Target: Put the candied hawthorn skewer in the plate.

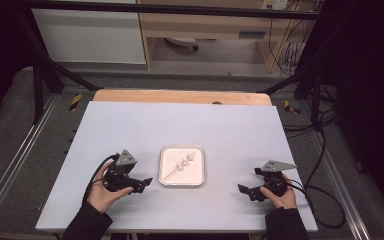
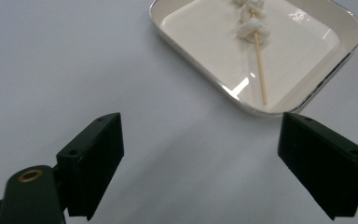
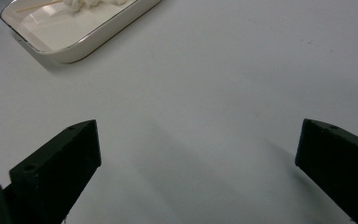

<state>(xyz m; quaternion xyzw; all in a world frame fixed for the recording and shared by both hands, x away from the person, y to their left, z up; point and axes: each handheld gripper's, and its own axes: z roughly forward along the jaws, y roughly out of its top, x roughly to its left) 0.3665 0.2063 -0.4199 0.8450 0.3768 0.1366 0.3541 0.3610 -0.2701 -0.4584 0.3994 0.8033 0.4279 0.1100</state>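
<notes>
Counter [image 1: 130,125]: pale grey-white sheet laid over a wooden top, whose far edge shows as a tan strip.

Tray [image 1: 164,172]: shallow, white, rounded corners, thin metallic rim. Stands near the middle of the counter, toward the person's side, between the two tools and touching neither. In the left tool's view it lies at upper right [image 2: 307,98]; in the right tool's view, at upper left [image 3: 74,49].

Skewer [image 1: 181,167]: thin wooden stick with several small white lumps threaded along its far half. Lies flat inside the tray, set diagonally, bare end toward the near left corner. The bare stick and the lowest lump show in the left tool's view [image 2: 260,70]; in the right tool's view [image 3: 42,5] only its end and some white pieces appear at the top edge.

Left tool [image 1: 147,181]: held in the left hand [image 1: 102,195], left of the tray, pointing at it. Jaws wide apart, with bare counter between them [image 2: 200,158].

Right tool [image 1: 241,189]: held in the right hand [image 1: 282,197], right of the tray and well apart from it. Jaws wide apart over bare counter [image 3: 198,163].
</notes>
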